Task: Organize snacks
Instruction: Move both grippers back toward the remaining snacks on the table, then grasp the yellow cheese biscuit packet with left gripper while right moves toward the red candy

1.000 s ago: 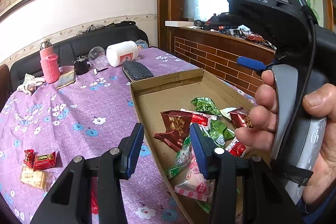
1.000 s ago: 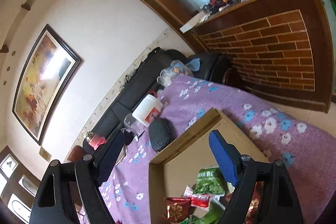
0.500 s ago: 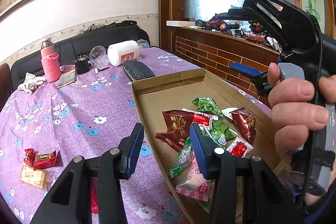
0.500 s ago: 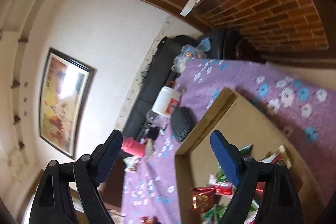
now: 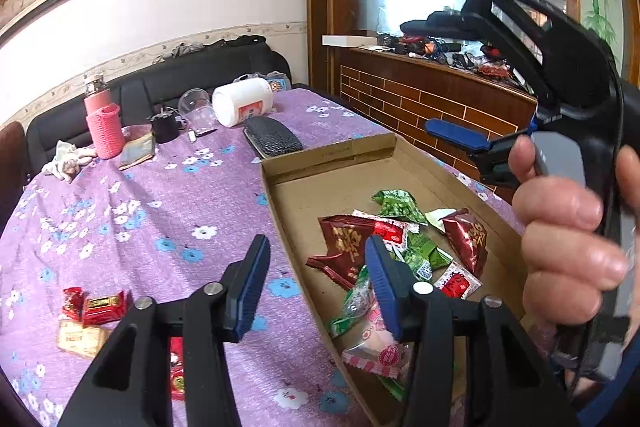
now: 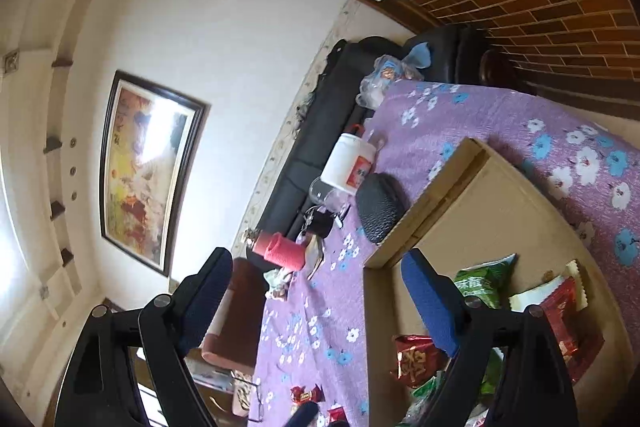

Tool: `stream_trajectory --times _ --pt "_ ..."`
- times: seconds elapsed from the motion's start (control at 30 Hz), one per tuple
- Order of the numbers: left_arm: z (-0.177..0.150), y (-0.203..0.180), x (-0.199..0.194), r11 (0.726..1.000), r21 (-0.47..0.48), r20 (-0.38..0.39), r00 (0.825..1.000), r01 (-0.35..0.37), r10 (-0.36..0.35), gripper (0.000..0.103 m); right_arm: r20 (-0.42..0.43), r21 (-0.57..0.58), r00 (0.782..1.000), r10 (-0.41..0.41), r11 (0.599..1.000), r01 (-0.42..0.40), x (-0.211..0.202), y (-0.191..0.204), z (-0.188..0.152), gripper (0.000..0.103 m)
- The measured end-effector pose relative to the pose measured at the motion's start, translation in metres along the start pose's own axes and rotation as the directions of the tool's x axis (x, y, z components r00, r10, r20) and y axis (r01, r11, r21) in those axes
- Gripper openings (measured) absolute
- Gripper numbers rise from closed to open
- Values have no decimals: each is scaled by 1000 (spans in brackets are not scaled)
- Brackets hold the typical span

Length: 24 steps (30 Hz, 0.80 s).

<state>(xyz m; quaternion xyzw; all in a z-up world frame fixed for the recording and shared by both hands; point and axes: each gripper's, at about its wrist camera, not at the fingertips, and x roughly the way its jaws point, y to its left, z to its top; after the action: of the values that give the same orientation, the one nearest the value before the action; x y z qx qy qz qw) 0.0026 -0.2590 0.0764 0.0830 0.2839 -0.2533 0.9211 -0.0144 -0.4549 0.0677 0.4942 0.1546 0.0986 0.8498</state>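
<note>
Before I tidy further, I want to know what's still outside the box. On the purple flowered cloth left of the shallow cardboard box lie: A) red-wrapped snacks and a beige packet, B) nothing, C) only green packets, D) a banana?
A: the left wrist view shows red-wrapped snacks and a beige packet on the purple flowered cloth, outside the shallow cardboard box.

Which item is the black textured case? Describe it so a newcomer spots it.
On the purple floral tablecloth, find the open cardboard box of snacks. The black textured case lies flat just beyond the box's far edge, beside the tipped-over white jar. It is the only dark, flat, oval thing there.
</note>
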Motion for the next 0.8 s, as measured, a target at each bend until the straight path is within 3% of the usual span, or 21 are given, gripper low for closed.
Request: stream_trajectory --times 0.27,0.43,0.6,0.8 --pt "-6 21 -25 999 11 -43 998 -37 38 53 -89 -177 996 0 984 -16 21 30 -25 89" --pt "-21 61 -55 998 -20 -67 996 -60 58 54 -153 -263 988 -18 964 -23 36 44 -47 89" --pt "-44 123 -78 994 -75 -112 991 -84 75 60 -264 -379 963 -59 924 -47 62 66 -84 89" --pt "-58 193 -70 977 -134 -201 970 -165 136 60 -376 -492 915 -148 868 -62 91 82 -137 90"
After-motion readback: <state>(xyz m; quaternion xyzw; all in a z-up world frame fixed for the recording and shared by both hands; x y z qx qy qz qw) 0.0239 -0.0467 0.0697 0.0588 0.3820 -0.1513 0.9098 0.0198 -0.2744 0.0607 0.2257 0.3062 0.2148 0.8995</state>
